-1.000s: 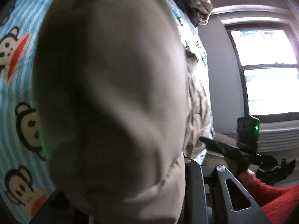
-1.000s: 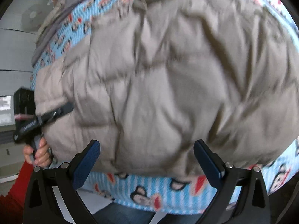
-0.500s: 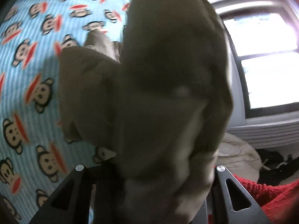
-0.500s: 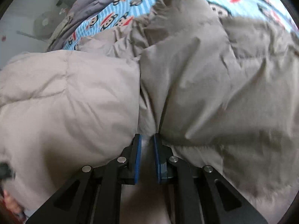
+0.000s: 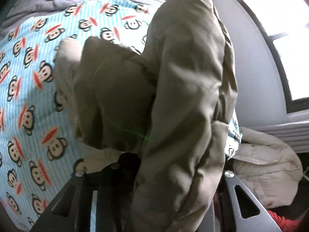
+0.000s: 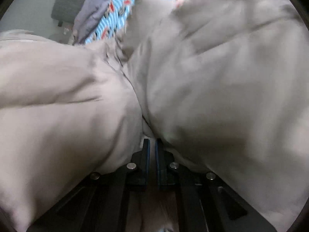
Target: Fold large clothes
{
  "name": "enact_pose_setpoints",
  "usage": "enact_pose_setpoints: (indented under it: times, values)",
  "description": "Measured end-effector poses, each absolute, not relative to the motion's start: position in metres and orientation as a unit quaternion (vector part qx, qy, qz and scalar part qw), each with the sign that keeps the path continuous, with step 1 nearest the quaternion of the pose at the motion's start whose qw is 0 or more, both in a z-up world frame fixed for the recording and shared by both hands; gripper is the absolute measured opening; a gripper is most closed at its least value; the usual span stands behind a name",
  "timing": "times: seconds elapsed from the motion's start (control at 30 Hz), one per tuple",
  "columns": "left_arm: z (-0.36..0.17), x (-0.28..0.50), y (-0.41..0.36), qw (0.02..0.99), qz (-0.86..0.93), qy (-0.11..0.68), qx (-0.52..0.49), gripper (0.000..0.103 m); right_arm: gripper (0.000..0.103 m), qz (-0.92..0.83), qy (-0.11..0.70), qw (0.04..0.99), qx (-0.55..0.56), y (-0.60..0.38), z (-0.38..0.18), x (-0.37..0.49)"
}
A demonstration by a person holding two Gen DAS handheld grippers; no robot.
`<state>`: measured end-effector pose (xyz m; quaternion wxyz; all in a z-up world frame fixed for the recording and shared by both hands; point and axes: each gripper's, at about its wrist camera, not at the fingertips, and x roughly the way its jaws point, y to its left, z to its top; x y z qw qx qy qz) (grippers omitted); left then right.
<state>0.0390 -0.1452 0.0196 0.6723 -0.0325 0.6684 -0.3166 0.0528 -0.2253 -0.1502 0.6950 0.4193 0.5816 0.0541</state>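
We saw the bed, with its monkey-print sheet, take up far more of the left wrist view than a second before, when the padded jacket had blocked nearly all of it. The jacket now hung in a long fold down the middle of that view, over the bed, with a second flap bunched to its left. In the right wrist view the jacket had gone from a spread panel with sheet showing below it to two bulging folds meeting in a crease. Our left gripper was clamped on the hanging fold, its jaws having just eased a little wider. Our right gripper, wide apart a second earlier, had just closed, pinching jacket cloth at the crease. A pale garment lay beside the bed.
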Motion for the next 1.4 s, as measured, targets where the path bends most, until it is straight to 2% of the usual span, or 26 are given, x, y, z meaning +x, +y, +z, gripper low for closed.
enact_pose_setpoints:
  times: [0.03, 0.1, 0.17, 0.43, 0.47, 0.5, 0.53, 0.57, 0.6, 0.73, 0.87, 0.93, 0.97, 1.0, 1.03, 1.13, 1.23, 1.33, 1.4]
  values:
    - [0.012, 0.038, -0.159, 0.666, -0.321, 0.673, -0.033, 0.052, 0.006, 0.047, 0.573, 0.699, 0.425, -0.239, -0.143, 0.040]
    - [0.003, 0.036, -0.182, 0.652, -0.331, 0.681, -0.044, 0.067, 0.006, 0.031, 0.557, 0.703, 0.441, -0.263, -0.132, 0.012]
    - [-0.010, 0.034, -0.207, 0.632, -0.349, 0.690, -0.056, 0.074, 0.007, 0.016, 0.550, 0.703, 0.451, -0.282, -0.127, -0.009]
    - [-0.060, 0.035, -0.278, 0.590, -0.393, 0.703, -0.059, 0.074, 0.009, -0.042, 0.543, 0.714, 0.440, -0.333, -0.108, -0.096]
    - [-0.066, 0.037, -0.283, 0.591, -0.387, 0.705, -0.058, 0.074, 0.016, -0.046, 0.542, 0.714, 0.441, -0.337, -0.106, -0.102]
    - [-0.070, 0.038, -0.286, 0.592, -0.384, 0.706, -0.058, 0.074, 0.031, -0.050, 0.541, 0.713, 0.443, -0.338, -0.105, -0.106]
    - [-0.073, 0.039, -0.286, 0.593, -0.381, 0.707, -0.059, 0.074, 0.042, -0.056, 0.535, 0.715, 0.446, -0.343, -0.099, -0.118]
    - [-0.074, 0.039, -0.287, 0.594, -0.380, 0.707, -0.058, 0.074, 0.062, -0.060, 0.529, 0.718, 0.449, -0.343, -0.095, -0.121]
    - [-0.072, 0.036, -0.287, 0.596, -0.380, 0.705, -0.054, 0.074, 0.066, -0.059, 0.515, 0.723, 0.456, -0.346, -0.087, -0.132]
    - [-0.074, 0.032, -0.291, 0.597, -0.381, 0.705, -0.041, 0.074, 0.068, -0.003, 0.465, 0.748, 0.474, -0.351, -0.050, -0.166]
    - [-0.069, 0.035, -0.298, 0.608, -0.377, 0.698, -0.021, 0.074, 0.081, 0.050, 0.466, 0.755, 0.459, -0.323, -0.042, -0.145]
    - [-0.050, 0.037, -0.292, 0.632, -0.386, 0.672, -0.005, 0.074, 0.081, 0.039, 0.486, 0.750, 0.447, -0.308, -0.055, -0.110]
    - [-0.036, 0.038, -0.287, 0.656, -0.388, 0.647, 0.012, 0.074, 0.074, 0.023, 0.498, 0.750, 0.435, -0.305, -0.059, -0.104]
    - [-0.020, 0.040, -0.278, 0.688, -0.383, 0.616, 0.035, 0.074, 0.044, 0.009, 0.505, 0.751, 0.425, -0.304, -0.060, -0.101]
    - [-0.012, 0.042, -0.270, 0.711, -0.373, 0.594, 0.050, 0.074, 0.028, -0.007, 0.514, 0.752, 0.413, -0.302, -0.065, -0.097]
    - [0.000, 0.064, -0.227, 0.786, -0.296, 0.537, 0.084, 0.074, 0.021, -0.037, 0.523, 0.763, 0.378, -0.305, -0.073, -0.096]
    - [-0.027, 0.090, -0.198, 0.794, -0.235, 0.554, 0.085, 0.074, 0.019, -0.063, 0.533, 0.782, 0.317, -0.310, -0.068, -0.110]
    - [-0.052, 0.101, -0.202, 0.786, -0.224, 0.572, 0.064, 0.074, 0.018, -0.076, 0.541, 0.775, 0.319, -0.320, -0.079, -0.119]
    - [-0.060, 0.097, -0.227, 0.789, -0.231, 0.562, 0.091, 0.074, 0.018, -0.086, 0.542, 0.765, 0.337, -0.326, -0.085, -0.122]
